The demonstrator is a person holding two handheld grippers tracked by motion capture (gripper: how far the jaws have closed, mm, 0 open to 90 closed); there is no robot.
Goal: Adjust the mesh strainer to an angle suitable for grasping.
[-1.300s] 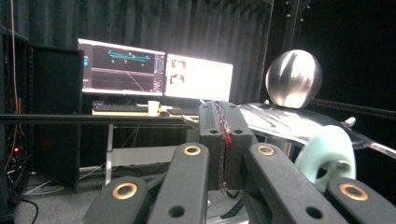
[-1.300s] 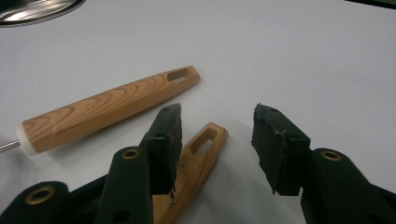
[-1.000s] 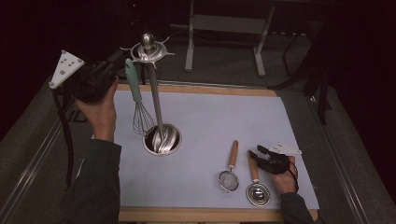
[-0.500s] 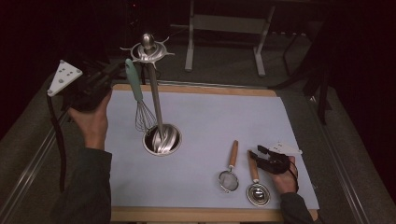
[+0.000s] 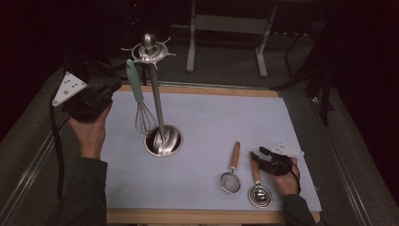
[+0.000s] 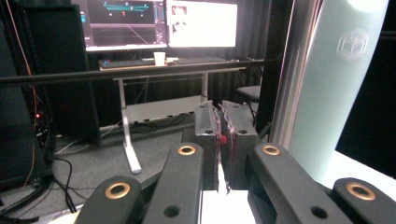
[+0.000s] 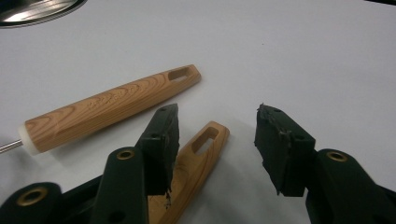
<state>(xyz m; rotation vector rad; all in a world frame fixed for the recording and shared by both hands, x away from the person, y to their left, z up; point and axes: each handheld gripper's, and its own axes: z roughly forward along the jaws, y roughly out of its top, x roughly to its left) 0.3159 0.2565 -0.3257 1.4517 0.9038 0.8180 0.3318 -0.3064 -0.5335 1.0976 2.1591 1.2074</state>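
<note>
A chrome utensil stand [image 5: 155, 101] rises from a round base on the white mat [image 5: 211, 117]. From its top ring hangs a whisk [image 5: 136, 92] with a teal handle. My left gripper [image 5: 110, 88] is held just left of that handle, apart from it. Its jaws are pressed together on nothing [image 6: 222, 135], with the teal handle [image 6: 336, 84] and the pole [image 6: 289, 70] close on the right. My right gripper [image 5: 258, 152] is open [image 7: 217, 135] low over the mat. Its left finger [image 7: 161, 140] is over the wooden handle of a small ladle [image 7: 196, 156].
A small strainer [image 5: 231, 172] with a wooden handle [image 7: 112, 107] lies left of the ladle [image 5: 258, 186], both near the mat's front right. The stand's base [image 5: 163, 140] sits at mid-left. Desk frames and monitors stand beyond the table's far edge.
My left hand and gripper have drawn back a little towards the person, away from the whisk's handle. The right gripper has stayed put.
</note>
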